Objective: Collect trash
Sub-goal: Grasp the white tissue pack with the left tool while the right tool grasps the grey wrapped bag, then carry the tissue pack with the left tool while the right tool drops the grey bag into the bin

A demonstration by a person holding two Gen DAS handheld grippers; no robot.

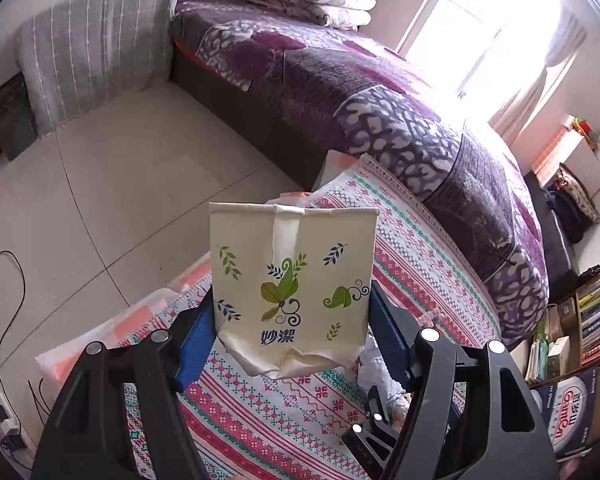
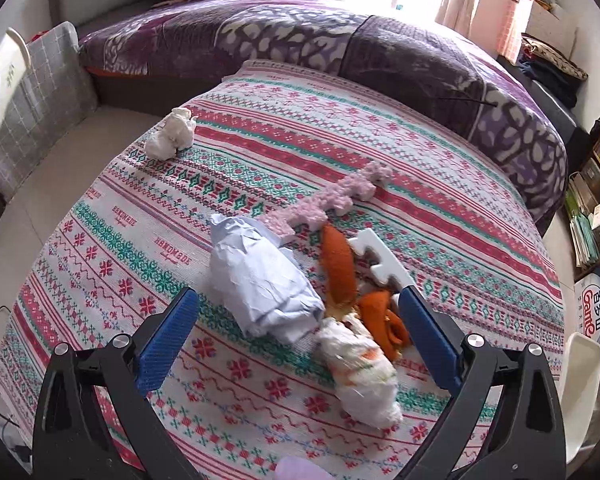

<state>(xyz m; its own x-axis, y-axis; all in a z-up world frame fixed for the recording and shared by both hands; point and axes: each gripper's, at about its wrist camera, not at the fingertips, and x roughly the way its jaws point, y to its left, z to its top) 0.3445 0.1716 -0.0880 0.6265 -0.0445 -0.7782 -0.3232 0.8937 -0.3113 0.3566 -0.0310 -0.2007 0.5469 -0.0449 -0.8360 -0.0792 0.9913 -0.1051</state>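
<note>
My left gripper (image 1: 290, 330) is shut on a cream paper bag (image 1: 294, 284) printed with green leaves, held upright above the patterned tablecloth (image 1: 420, 256). In the right wrist view my right gripper (image 2: 300, 328) is open, just above the trash pile: a crumpled pale blue paper (image 2: 260, 284), a white crumpled tissue (image 2: 362, 372), orange peel (image 2: 338, 268), a white foam piece (image 2: 376, 256) and a pink foam strip (image 2: 332, 200). A white tissue ball (image 2: 172, 134) lies apart at the cloth's far left.
A bed with a purple cover (image 2: 300, 32) stands behind the table. A grey draped chair (image 1: 96, 48) stands on the tiled floor (image 1: 100, 200) at left. Bookshelves (image 2: 596, 200) and a water box (image 2: 596, 312) are at right. Cables (image 1: 4, 320) lie on the floor.
</note>
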